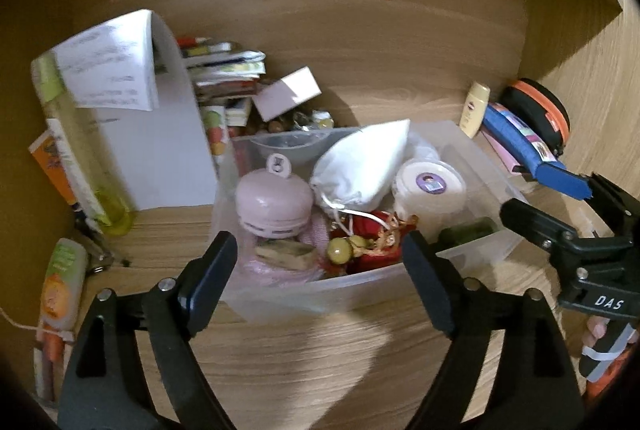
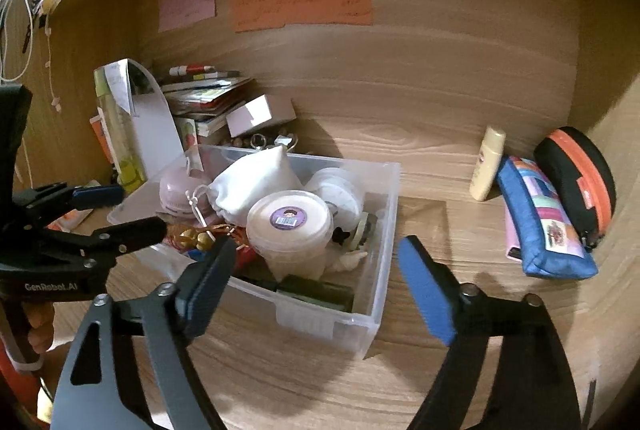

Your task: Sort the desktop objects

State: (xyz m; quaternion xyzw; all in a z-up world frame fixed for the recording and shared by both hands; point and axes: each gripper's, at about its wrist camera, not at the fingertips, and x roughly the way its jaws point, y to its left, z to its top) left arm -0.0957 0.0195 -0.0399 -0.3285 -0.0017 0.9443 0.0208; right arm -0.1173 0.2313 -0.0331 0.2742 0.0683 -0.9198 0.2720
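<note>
Now both jaws stand wide: the left hand-held gripper [image 1: 320, 262] hangs open and empty just in front of the clear plastic bin [image 2: 376, 270], and the right hand-held gripper [image 2: 320, 266] gapes empty at the bin's near right corner. Inside the bin lie a white drawstring pouch [image 1: 360, 165], a pink round case [image 1: 274, 201] and a white lidded tub [image 2: 290, 226]. Over by the tabletop's right edge rests a blue zip pouch [image 2: 540, 222].
</note>
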